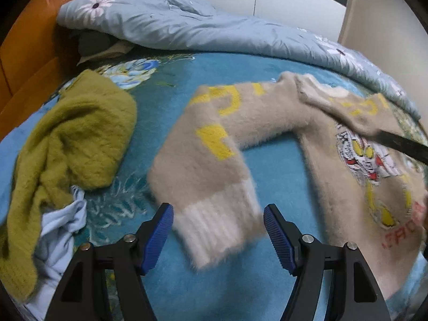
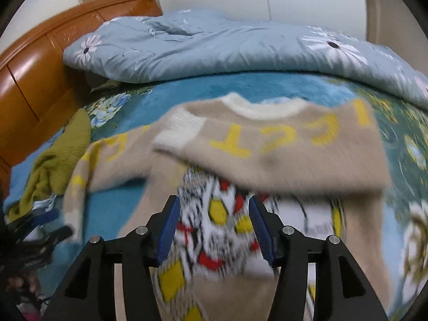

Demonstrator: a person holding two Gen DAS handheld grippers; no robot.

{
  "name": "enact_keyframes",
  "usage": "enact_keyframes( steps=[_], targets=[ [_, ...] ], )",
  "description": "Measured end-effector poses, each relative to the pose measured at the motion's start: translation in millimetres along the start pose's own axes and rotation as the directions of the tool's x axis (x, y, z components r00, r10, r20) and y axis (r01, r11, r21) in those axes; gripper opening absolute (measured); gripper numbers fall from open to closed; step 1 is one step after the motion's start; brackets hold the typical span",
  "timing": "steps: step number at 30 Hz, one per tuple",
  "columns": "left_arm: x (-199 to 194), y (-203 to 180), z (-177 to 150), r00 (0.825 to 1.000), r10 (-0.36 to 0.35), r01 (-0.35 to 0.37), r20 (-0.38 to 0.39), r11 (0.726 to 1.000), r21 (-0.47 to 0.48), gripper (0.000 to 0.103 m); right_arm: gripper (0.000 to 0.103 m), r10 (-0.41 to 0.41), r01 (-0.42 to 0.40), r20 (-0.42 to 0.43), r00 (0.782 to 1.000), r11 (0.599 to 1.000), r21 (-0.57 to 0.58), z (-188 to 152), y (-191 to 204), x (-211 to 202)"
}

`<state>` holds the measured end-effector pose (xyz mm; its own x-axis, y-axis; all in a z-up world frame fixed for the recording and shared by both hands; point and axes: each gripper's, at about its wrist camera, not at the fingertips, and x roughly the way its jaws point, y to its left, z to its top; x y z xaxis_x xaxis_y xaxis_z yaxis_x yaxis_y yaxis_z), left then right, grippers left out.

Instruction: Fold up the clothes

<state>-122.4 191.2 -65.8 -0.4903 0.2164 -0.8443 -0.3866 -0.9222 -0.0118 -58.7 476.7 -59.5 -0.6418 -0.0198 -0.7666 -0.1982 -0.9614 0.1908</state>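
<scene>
Step in hand: sleeve folding on fuzzy beige knit sweater with yellow letters (image 1: 267,123), spread on teal floral bed cover (image 1: 267,281). One sleeve lay across chest; other sleeve extended, white ribbed cuff (image 1: 214,230) between pads of left tool (image 1: 218,236), spread, grasping nothing. Right tool (image 2: 215,227) released above chest graphic. Next move likely: clamp cuff, carry across body

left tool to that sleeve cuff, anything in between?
Nothing visible. The left tool is open with the beige sweater's white sleeve cuff lying between its blue pads. The green sweater sits well off to the left.
</scene>
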Motion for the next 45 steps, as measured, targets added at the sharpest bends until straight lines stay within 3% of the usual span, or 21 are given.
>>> enact_keyframes(
  steps=[6, 13, 19, 21, 27, 28, 31, 39, 41, 45],
  targets=[
    [23, -16, -2, 0.997, 0.073, -0.072, -0.030, 0.997, 0.027, 0.079, 0.055, -0.030, 0.030, 0.018, 0.999, 1.000, -0.002, -42, -11, -32],
    [33, -29, 0, 0.988, 0.147, -0.144, -0.049, 0.987, 0.066, 0.087, 0.055, -0.019, 0.013, 0.096, 0.995, 0.997, 0.070, -65, -37, -59],
    [34, -24, 1, 0.990, 0.136, -0.136, -0.045, 0.991, 0.018, 0.086, 0.056, -0.056, 0.043, 0.165, 0.985, 0.996, 0.081, -80, -46, -71],
    [34, -26, 2, 0.989, 0.146, -0.145, -0.039, 0.989, 0.026, 0.081, 0.056, -0.072, 0.056, 0.192, 0.979, 0.994, 0.092, -85, -46, -77],
    [31, -28, 10, 0.984, 0.179, -0.179, -0.012, 0.984, -0.011, 0.043, 0.056, -0.145, 0.132, 0.212, 0.966, 0.988, 0.077, -98, -50, -93],
    [31, -29, 12, 0.984, 0.180, -0.180, -0.012, 0.983, -0.021, 0.030, 0.056, -0.151, 0.141, 0.215, 0.965, 0.988, 0.058, -97, -51, -96],
    [33, -36, 15, 0.983, 0.181, -0.182, -0.021, 0.983, -0.039, 0.019, 0.056, -0.149, 0.149, 0.232, 0.961, 0.989, 0.020, -91, -54, -105],
    [37, -45, 21, 0.972, 0.233, -0.234, -0.023, 0.972, -0.023, 0.014, 0.056, -0.225, 0.270, 0.388, 0.894, 0.961, -0.065, -62, -42, -121],
    [35, -45, 24, 0.968, 0.249, -0.249, -0.015, 0.968, -0.022, 0.011, 0.056, -0.204, 0.256, 0.398, 0.894, 0.963, -0.080, -60, -40, -115],
    [32, -46, 28, 0.958, 0.285, -0.285, 0.002, 0.958, -0.010, 0.011, 0.056, -0.147, 0.206, 0.364, 0.920, 0.970, -0.128, -59, -37, -98]
  ],
)
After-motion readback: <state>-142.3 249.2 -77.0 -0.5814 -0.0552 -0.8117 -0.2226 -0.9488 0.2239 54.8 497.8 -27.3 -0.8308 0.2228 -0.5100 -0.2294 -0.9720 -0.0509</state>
